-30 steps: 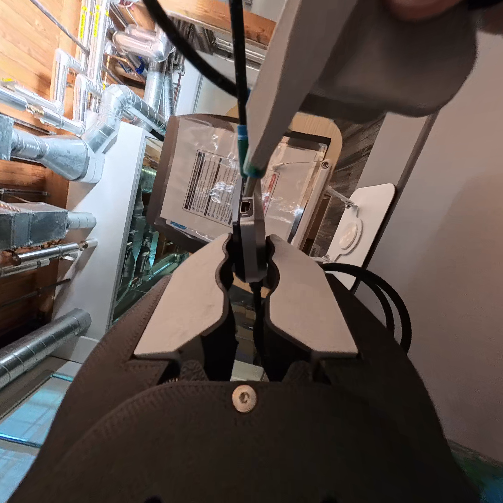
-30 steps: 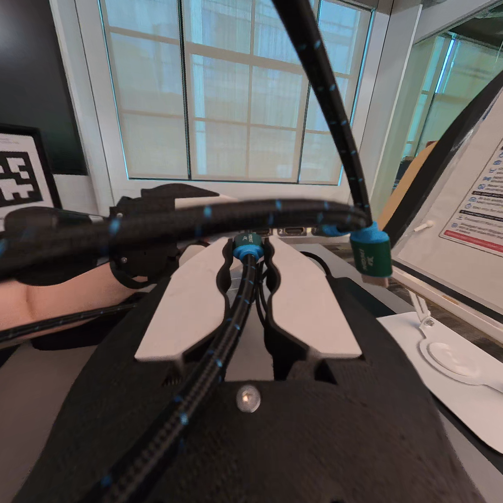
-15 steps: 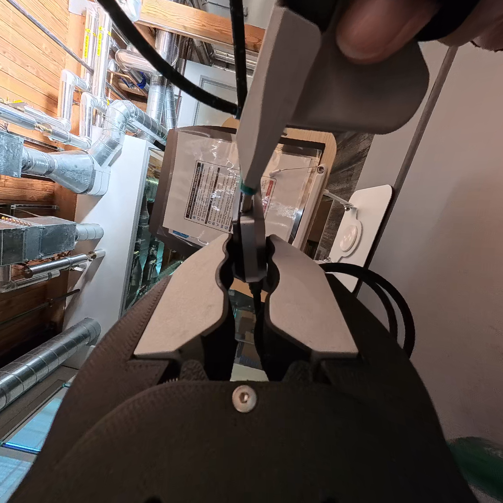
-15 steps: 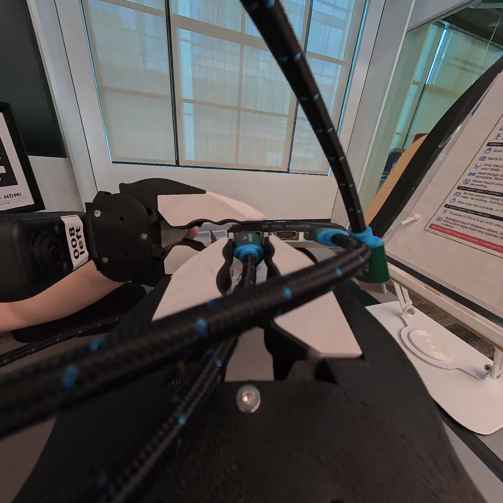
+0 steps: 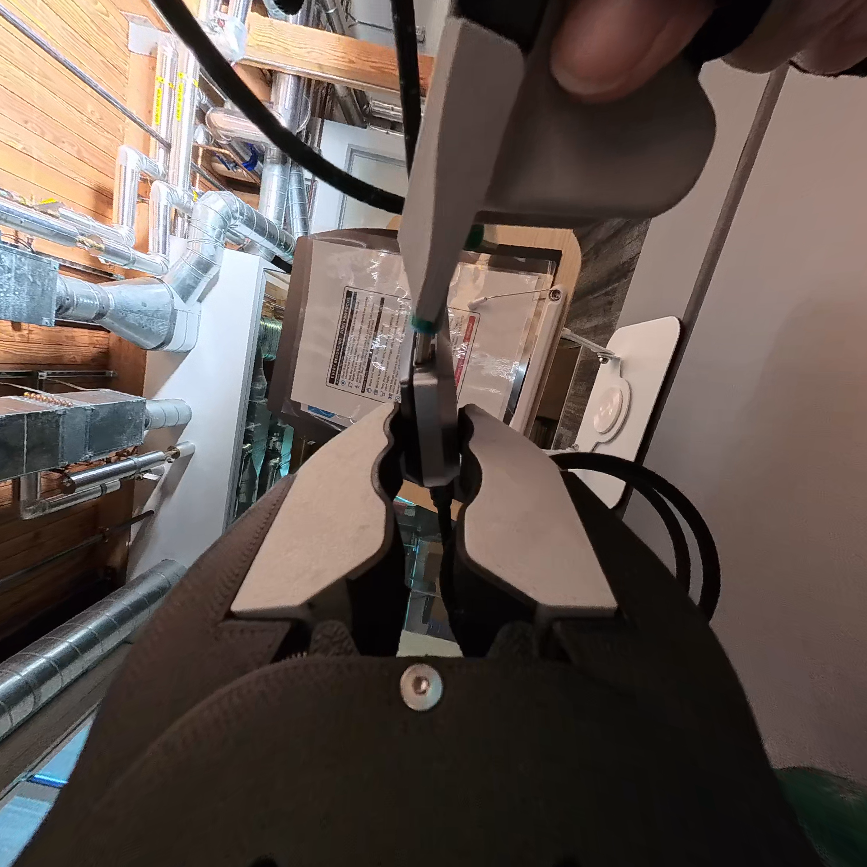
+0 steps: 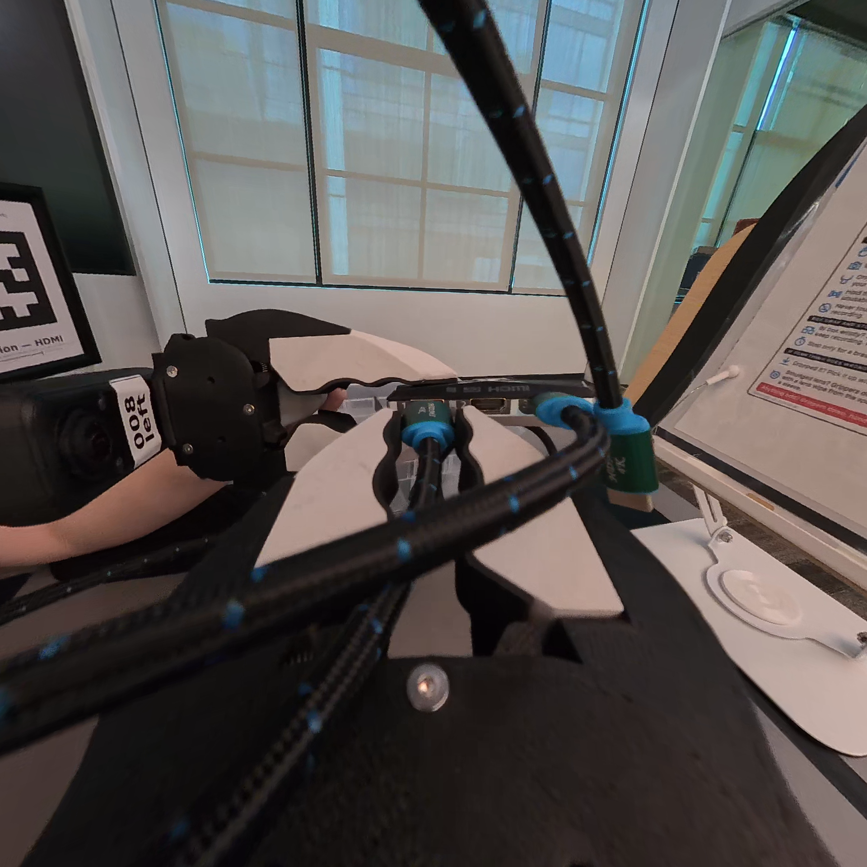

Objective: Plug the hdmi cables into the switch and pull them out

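Between the right gripper's [image 6: 429, 462] white fingers sits a green HDMI plug [image 6: 424, 415] with a blue strain collar, clenched at its body and already nosed into the first port of the switch [image 6: 492, 391]; its braided cable [image 6: 300, 718] trails back over the gripper's black body. Just beyond, the switch is a flat dark box held edge-on, so its row of ports faces the incoming plug. A middle port [image 6: 489, 404] stands empty, and a second plug [image 6: 556, 413] occupies the port on the far right. A third green plug [image 6: 631, 464] dangles loose beside that end, connector pointing down, touching nothing I can make out.

The left gripper [image 5: 429, 438] is clamped on the switch's narrow end [image 5: 429, 431], evidently bracing the box against the push or pull of the plugs; its thin black lead [image 5: 443, 516] drops between the fingers. Whether the gripped plug is fully seated cannot be told. Farther off stand an instruction sheet in a stand [image 6: 807, 328], a framed marker card [image 6: 33, 281] and a gridded window [image 6: 399, 155].
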Action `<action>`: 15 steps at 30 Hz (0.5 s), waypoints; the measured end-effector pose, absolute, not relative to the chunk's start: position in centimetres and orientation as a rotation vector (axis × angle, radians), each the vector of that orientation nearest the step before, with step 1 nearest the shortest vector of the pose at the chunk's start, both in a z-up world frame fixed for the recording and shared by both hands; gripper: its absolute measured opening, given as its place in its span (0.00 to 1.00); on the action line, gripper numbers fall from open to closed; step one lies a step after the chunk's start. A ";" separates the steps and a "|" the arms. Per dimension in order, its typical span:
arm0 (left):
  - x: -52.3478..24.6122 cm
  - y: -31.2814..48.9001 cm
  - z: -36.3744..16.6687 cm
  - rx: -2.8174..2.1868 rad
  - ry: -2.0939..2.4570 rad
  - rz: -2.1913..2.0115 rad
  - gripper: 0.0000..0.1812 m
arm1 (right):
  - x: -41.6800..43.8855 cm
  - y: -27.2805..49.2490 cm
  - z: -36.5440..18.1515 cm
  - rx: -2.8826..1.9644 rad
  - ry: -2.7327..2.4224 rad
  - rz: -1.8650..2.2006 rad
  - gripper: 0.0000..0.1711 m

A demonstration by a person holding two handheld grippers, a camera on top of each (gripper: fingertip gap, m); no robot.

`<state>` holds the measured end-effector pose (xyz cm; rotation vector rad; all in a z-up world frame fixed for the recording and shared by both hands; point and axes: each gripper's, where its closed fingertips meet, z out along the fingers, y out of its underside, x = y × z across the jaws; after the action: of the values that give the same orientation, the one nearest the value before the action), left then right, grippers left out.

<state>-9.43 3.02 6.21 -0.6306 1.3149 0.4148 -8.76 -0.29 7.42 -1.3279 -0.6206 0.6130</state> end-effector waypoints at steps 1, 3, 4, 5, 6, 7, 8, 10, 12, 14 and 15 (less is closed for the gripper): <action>-9.4 3.1 6.1 -0.629 1.316 0.426 0.12 | -8.8 -0.2 7.4 -1.334 -0.618 0.606 0.13; -9.5 3.3 6.0 -0.633 1.320 0.446 0.12 | -8.8 0.0 7.2 -1.358 -0.611 0.589 0.13; -9.5 3.4 5.9 -0.635 1.319 0.443 0.12 | -8.8 0.0 7.1 -1.361 -0.610 0.585 0.13; -9.5 3.4 5.9 -0.635 1.318 0.438 0.12 | -8.8 0.0 7.1 -1.363 -0.606 0.587 0.13; -9.5 3.4 5.9 -0.635 1.316 0.438 0.12 | -8.8 0.0 7.1 -1.364 -0.601 0.590 0.13; -9.5 3.3 6.0 -0.632 1.314 0.439 0.12 | -8.9 0.0 7.2 -1.361 -0.600 0.593 0.13; -9.5 3.3 6.1 -0.629 1.313 0.435 0.12 | -8.9 0.0 7.3 -1.358 -0.605 0.593 0.13; -9.5 3.1 6.2 -0.632 1.311 0.428 0.12 | -8.8 -0.1 7.4 -1.355 -0.611 0.590 0.13; -9.5 3.0 6.3 -0.631 1.309 0.427 0.12 | -8.8 -0.3 7.5 -1.352 -0.615 0.586 0.13; -9.5 2.9 6.3 -0.631 1.310 0.420 0.12 | -8.8 -0.4 7.6 -1.347 -0.629 0.569 0.13; -9.5 2.8 6.3 -0.631 1.314 0.421 0.12 | -8.8 -0.4 7.6 -1.344 -0.642 0.550 0.13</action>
<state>-9.52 2.83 6.30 -0.6309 1.3140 0.4207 -8.83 -0.43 7.58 -1.3438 -0.6421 0.5500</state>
